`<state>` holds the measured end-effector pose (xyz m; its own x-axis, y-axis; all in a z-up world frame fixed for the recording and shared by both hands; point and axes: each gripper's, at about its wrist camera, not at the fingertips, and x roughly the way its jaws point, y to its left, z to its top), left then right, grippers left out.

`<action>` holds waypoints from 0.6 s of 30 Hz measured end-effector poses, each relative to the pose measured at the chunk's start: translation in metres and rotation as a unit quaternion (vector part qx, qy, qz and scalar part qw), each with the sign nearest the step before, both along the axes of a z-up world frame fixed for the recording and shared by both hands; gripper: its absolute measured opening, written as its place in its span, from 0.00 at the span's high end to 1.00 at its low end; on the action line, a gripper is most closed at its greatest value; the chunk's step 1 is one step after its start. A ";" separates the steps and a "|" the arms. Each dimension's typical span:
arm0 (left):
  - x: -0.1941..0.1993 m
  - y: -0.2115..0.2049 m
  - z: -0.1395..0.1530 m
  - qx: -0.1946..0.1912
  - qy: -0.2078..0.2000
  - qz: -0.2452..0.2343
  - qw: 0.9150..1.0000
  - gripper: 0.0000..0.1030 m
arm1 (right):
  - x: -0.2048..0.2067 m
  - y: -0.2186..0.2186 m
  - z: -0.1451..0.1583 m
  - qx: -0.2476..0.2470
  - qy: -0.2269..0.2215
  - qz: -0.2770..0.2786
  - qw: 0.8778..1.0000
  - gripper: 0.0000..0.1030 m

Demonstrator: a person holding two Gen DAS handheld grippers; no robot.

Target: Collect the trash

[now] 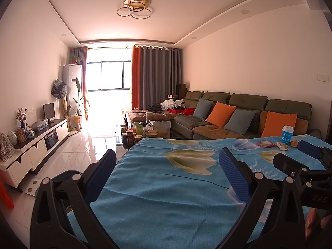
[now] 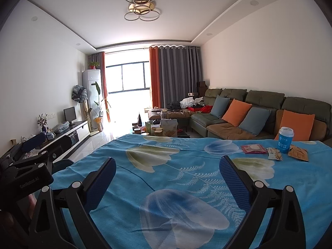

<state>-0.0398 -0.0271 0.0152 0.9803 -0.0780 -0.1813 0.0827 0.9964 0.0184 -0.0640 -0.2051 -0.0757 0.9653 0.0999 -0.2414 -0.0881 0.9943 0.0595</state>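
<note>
The trash lies at the far right of a table with a blue flowered cloth [image 2: 166,166]: a blue paper cup with a white lid [image 2: 285,140], a red wrapper [image 2: 253,148], a pale snack wrapper [image 2: 275,153] and an orange wrapper [image 2: 298,153]. The cup [image 1: 287,134] and red wrapper [image 1: 265,144] also show in the left wrist view. My left gripper [image 1: 168,164] is open and empty over the table's near left part. My right gripper [image 2: 168,172] is open and empty over the near middle, well short of the trash.
A green sofa [image 2: 259,108] with orange and grey cushions stands behind the table. A low coffee table crowded with jars and boxes [image 2: 157,127] is beyond the far edge. A TV cabinet [image 1: 35,145] runs along the left wall over a tiled floor.
</note>
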 end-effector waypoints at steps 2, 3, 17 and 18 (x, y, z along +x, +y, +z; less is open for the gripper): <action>0.000 0.000 0.000 0.001 0.000 0.000 1.000 0.05 | 0.000 -0.001 0.000 0.000 0.000 0.000 1.000 0.07; 0.000 0.000 0.000 0.001 0.000 0.000 1.000 0.05 | 0.000 -0.001 0.000 0.001 0.000 0.000 1.000 0.07; 0.000 0.000 -0.001 0.000 0.000 0.002 1.000 0.05 | 0.000 -0.003 -0.001 0.002 0.000 -0.001 1.000 0.07; 0.000 0.000 -0.001 0.000 0.001 0.001 1.000 0.05 | 0.000 -0.003 -0.001 0.001 0.000 -0.001 1.000 0.07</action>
